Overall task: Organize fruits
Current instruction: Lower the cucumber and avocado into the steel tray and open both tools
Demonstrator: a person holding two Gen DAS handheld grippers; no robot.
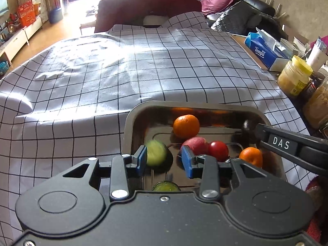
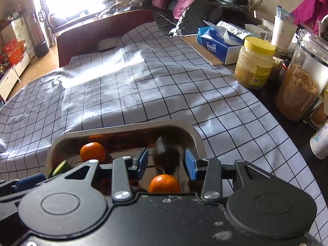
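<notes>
A metal tray (image 1: 131, 121) sits on the checked tablecloth and holds fruit. My left gripper (image 1: 164, 161) is open above the tray's near left part. A blurred green fruit (image 1: 156, 152) lies against its left pad, not clamped. Two oranges (image 1: 186, 126) (image 1: 250, 156), a pink fruit (image 1: 195, 144) and a red fruit (image 1: 218, 150) lie in the tray. My right gripper (image 2: 166, 164) is open over the tray's right end (image 2: 196, 137); a blurred dark fruit (image 2: 167, 155) sits between its pads, an orange (image 2: 165, 183) below.
Along the table's right edge stand a blue tissue pack (image 2: 217, 44), a yellow-lidded jar (image 2: 254, 63) and a tall clear jar of brown contents (image 2: 301, 86). A chair back (image 1: 147, 10) stands at the far side. The tablecloth (image 1: 102, 78) stretches beyond the tray.
</notes>
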